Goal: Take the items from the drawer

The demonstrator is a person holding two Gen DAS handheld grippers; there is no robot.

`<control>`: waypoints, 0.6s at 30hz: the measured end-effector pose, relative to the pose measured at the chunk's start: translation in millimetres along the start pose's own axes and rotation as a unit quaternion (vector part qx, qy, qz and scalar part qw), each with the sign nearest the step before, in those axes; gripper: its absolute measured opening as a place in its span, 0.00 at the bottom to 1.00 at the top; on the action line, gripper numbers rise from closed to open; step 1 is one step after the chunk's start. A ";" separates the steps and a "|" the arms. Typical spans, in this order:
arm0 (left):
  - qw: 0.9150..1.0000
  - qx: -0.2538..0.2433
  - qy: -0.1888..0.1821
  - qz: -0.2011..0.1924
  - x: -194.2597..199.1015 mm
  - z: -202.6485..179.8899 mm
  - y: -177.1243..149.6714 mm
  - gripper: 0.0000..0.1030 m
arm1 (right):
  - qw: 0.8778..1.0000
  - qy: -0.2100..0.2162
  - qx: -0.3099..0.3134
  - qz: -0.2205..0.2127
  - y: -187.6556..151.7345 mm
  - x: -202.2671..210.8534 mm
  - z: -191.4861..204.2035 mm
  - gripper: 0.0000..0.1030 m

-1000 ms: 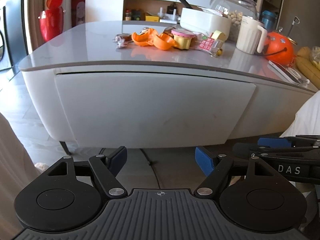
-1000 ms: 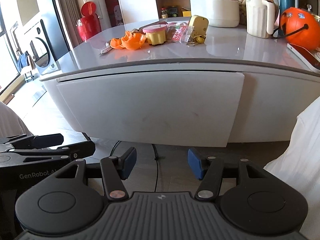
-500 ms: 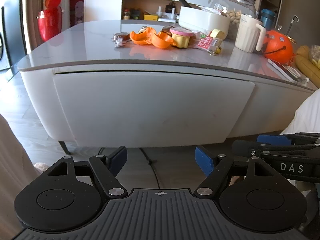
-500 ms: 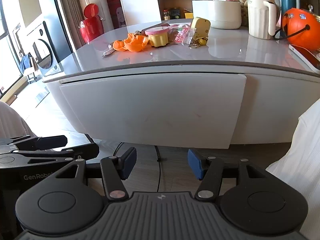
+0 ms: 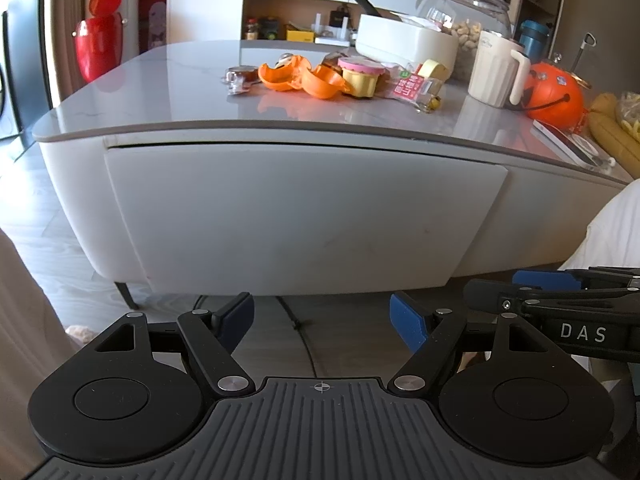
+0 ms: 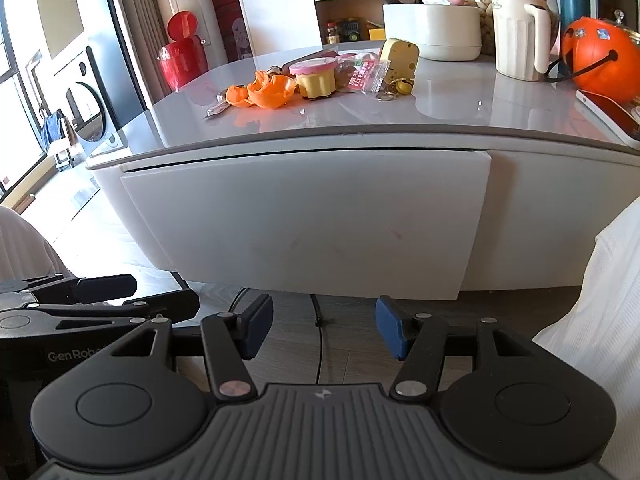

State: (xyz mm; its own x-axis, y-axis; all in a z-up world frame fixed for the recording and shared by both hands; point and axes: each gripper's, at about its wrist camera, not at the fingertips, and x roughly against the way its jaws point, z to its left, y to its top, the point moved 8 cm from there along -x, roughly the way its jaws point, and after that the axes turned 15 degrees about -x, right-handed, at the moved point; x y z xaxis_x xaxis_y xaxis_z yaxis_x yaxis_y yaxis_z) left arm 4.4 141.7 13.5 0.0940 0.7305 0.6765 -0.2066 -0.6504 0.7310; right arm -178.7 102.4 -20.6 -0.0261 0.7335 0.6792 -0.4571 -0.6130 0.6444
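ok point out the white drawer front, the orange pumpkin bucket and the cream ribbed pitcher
white drawer front (image 5: 304, 220): left wrist view, middle of its flat panel
orange pumpkin bucket (image 6: 596, 62): right wrist view, its round side
cream ribbed pitcher (image 5: 494, 70): left wrist view, ribbed body beside the handle

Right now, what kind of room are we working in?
Most likely a lived-in home, a living or dining area. A low white table with a closed drawer carries snacks, a jug and a nut jar; shelving stands behind, and a washing machine by the window.
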 end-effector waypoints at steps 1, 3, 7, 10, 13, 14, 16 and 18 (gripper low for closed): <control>1.000 -0.001 -0.001 0.000 0.0 -0.3 0.0 0.78 | 1.000 0.000 -0.001 0.000 -0.5 0.6 0.2 0.56; 1.000 -0.002 -0.002 0.000 0.0 -0.4 0.0 0.78 | 1.000 -0.001 -0.002 -0.001 -0.6 0.7 0.1 0.56; 1.000 -0.006 -0.008 0.000 0.4 -1.4 0.2 0.77 | 1.000 0.000 -0.001 0.000 -0.5 0.6 0.0 0.56; 1.000 -0.008 -0.010 0.000 0.5 -1.6 0.2 0.77 | 1.000 0.000 -0.001 0.000 -0.3 0.4 -0.1 0.56; 1.000 -0.010 -0.011 0.000 0.5 -1.8 0.2 0.77 | 1.000 0.000 -0.001 0.000 -0.2 0.2 -0.2 0.56; 1.000 -0.010 -0.011 0.000 0.6 -1.9 0.1 0.77 | 1.000 0.000 -0.001 0.000 -0.1 0.2 -0.3 0.56; 1.000 -0.010 -0.012 0.000 0.6 -1.9 0.1 0.77 | 1.000 0.000 -0.001 0.000 -0.3 0.3 -0.2 0.56; 1.000 -0.010 -0.012 0.000 0.6 -1.9 0.1 0.77 | 1.000 0.000 -0.001 0.000 -0.2 0.3 -0.2 0.56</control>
State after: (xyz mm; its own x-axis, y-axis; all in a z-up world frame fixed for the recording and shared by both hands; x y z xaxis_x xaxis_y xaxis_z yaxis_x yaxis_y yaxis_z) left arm 2.6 142.4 13.8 0.1174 0.7255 0.6781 -0.2263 -0.6453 0.7296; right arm -178.8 102.8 -20.6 -0.0260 0.7340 0.6787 -0.4588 -0.6119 0.6442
